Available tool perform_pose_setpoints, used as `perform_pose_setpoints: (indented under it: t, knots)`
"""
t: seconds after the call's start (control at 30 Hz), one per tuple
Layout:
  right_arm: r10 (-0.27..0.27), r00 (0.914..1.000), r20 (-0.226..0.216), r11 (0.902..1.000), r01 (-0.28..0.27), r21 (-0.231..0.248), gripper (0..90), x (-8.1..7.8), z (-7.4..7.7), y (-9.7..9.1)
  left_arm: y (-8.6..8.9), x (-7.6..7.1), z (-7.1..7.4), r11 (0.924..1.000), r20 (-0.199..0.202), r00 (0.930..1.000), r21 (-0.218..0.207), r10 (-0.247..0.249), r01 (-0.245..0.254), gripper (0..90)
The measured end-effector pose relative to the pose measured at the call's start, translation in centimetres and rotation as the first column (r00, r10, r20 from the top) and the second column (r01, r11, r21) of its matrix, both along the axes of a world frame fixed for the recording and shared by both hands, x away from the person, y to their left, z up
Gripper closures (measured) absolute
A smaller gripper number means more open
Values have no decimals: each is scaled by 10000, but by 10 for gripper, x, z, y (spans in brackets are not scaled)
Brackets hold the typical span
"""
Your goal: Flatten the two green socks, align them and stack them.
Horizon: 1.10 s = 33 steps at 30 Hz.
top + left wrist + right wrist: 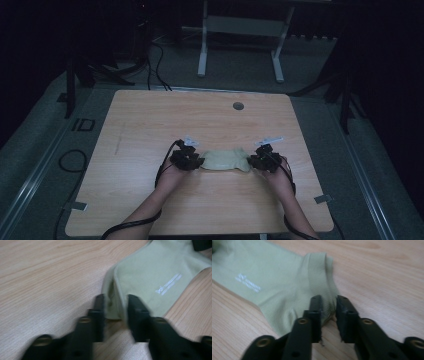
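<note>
Pale green sock [225, 161] lies flat mid-bench [150, 125], stretched between both hands. Left tongs [113, 305] part-open, straddling one end's edge fold; pads don't look to be pressing. Right tongs [329, 305] likewise part-open at the ribbed cuff, fabric in the gap, not pinched. Reads as a release after laying it out. To do it well: open fully before lifting, pull straight up and away so neither pad drags the fabric or rucks the ends.
</note>
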State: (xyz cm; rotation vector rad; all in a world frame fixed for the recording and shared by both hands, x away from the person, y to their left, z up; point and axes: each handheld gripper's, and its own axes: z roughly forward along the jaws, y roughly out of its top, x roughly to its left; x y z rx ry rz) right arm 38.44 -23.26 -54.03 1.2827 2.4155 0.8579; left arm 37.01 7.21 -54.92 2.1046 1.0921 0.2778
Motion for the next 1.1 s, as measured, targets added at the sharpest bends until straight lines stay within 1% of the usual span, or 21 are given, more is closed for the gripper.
perform_pose_setpoints:
  t: [0.03, 0.1, 0.17, 0.2, 0.3, 0.37, 0.43, 0.47, 0.5, 0.53, 0.57, 0.63, 0.7, 0.77, 0.83, 0.9, 0.93, 0.97, 1.0, 1.03, 1.1]
  knots:
    - [27, 10000, 81, 9999, -28, 99, 698, -1, 3, -1, 2, -1, 4, 9999, 154, 9998, -21, 115, -115, 624]
    - [83, 9996, 257, 9999, -86, 125, 682, -3, 9, 0, 3, -3, 11, 9995, 494, 9985, -239, 237, -226, 615]
    - [176, 9989, 428, 9997, -184, 190, 670, -5, 17, 2, 1, -6, 18, 9992, 788, 9966, -343, 235, -208, 617]
    - [210, 9986, 493, 9995, -220, 208, 671, -6, 20, 3, -1, -8, 23, 9994, 960, 9953, -344, 112, -79, 622]
    - [436, 9969, 654, 9985, -457, 311, 671, -8, 27, 11, -8, -11, 30, 9998, 1344, 9908, -143, 129, -110, 623]
    - [568, 9959, 697, 9978, -591, 304, 671, -9, 27, 15, -10, -10, 30, 9999, 1312, 9912, -76, 149, -141, 640]
    - [661, 9953, 701, 9974, -680, 248, 689, -9, 26, 19, -12, -8, 26, 9998, 1074, 9942, -201, -3, 24, 695]
    - [679, 9954, 678, 9973, -695, 226, 702, -8, 25, 21, -12, -8, 26, 9998, 1074, 9942, -201, -3, 24, 747]
    - [679, 9954, 678, 9973, -695, 226, 702, -8, 25, 21, -14, -8, 24, 9996, 912, 9955, -143, -245, 259, 747]
    - [706, 9955, 635, 9972, -721, 208, 734, -7, 23, 22, -17, -9, 21, 9991, 924, 9949, -62, -401, 408, 801]
    - [697, 9959, 568, 9973, -708, 181, 772, -5, 20, 24, -19, -10, 20, 9989, 889, 9950, -16, -459, 462, 889]
    - [709, 9962, 499, 9972, -719, 190, 785, -4, 18, 24, -26, -10, 15, 9968, 824, 9936, 275, -767, 747, 895]
    - [703, 9966, 437, 9975, -704, 21, 791, 0, 12, 27, -29, -5, 9, 9958, 822, 9934, 516, -798, 758, 895]
    - [629, 9973, 381, 9980, -625, -108, 790, 2, 9, 27, -27, 0, 5, 9970, 901, 9939, 494, -639, 597, 894]
    - [621, 9973, 380, 9979, -614, -199, 787, 4, 6, 27, -26, 2, 4, 9973, 913, 9939, 462, -611, 571, 894]
    - [530, 9984, 204, 9981, -523, -328, 780, 9, -1, 24, -26, 6, -2, 9956, 820, 9949, 782, -586, 522, 892]
    - [507, 9986, 170, 9982, -501, -320, 780, 10, -3, 24, -25, 7, -7, 9926, 691, 9953, 1052, -678, 603, 892]
    - [519, 9985, 149, 9985, -516, -208, 780, 11, -5, 23, -24, 7, -10, 9929, 660, 9958, 1045, -641, 570, 891]
    - [536, 9984, 151, 9985, -534, -129, 779, 12, -5, 22, -22, 7, -10, 9943, 594, 9963, 906, -621, 566, 892]
    - [547, 9984, 156, 9984, -545, -133, 775, 12, -5, 22, -22, 7, -10, 9943, 594, 9963, 906, -621, 566, 892]
    - [630, 9979, 165, 9979, -628, -145, 761, 13, -6, 24, -17, 5, -10, 9960, 430, 9977, 753, -515, 481, 892]
